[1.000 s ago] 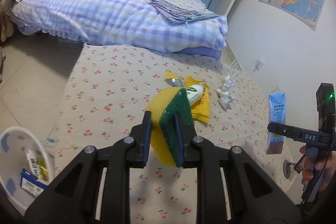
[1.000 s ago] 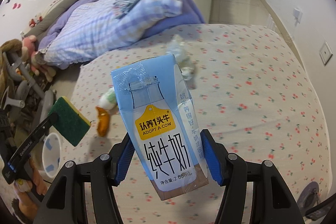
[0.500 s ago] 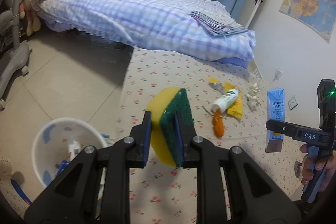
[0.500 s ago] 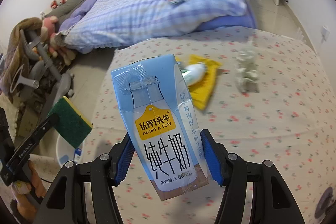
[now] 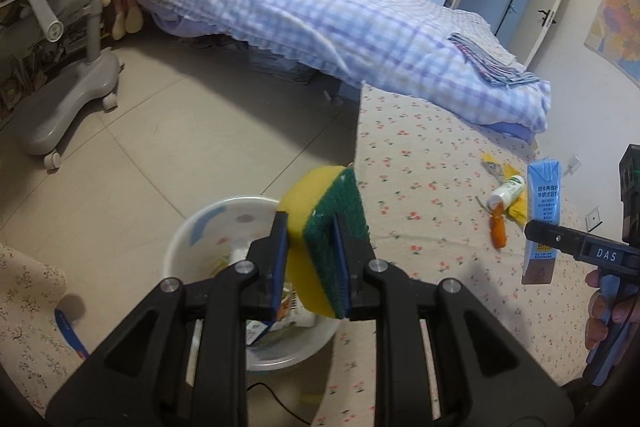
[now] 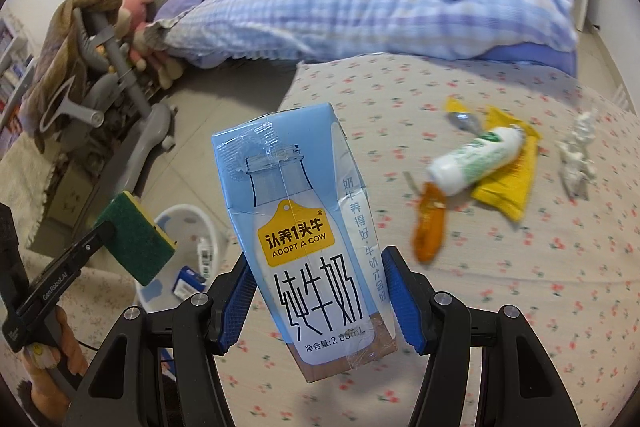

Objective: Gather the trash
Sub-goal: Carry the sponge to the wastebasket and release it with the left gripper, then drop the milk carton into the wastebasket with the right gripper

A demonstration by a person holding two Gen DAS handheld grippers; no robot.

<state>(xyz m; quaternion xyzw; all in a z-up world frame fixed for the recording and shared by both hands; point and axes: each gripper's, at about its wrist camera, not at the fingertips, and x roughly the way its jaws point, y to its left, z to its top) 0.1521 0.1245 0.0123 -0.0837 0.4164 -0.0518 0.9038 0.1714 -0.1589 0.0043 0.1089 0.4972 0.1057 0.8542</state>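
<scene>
My left gripper (image 5: 310, 247) is shut on a yellow and green sponge (image 5: 326, 227) and holds it above the white trash bin (image 5: 208, 227) on the floor beside the table. The sponge (image 6: 136, 243) and bin (image 6: 176, 223) also show in the right wrist view. My right gripper (image 6: 316, 291) is shut on a blue milk carton (image 6: 304, 247), upright above the floral table; the carton also shows in the left wrist view (image 5: 542, 219). On the table lie a white bottle (image 6: 476, 163), a yellow wrapper (image 6: 512, 183), an orange piece (image 6: 430, 227) and crumpled white paper (image 6: 578, 155).
The table with the floral cloth (image 5: 420, 187) has its left edge next to the bin. A bed with a checked blanket (image 5: 340, 23) stands behind. A grey chair base (image 5: 60, 99) sits on the floor at left. The bin holds several bits of packaging.
My left gripper has swung left with the sponge, from over the table to above the trash bin. My right gripper has turned left with the carton.
</scene>
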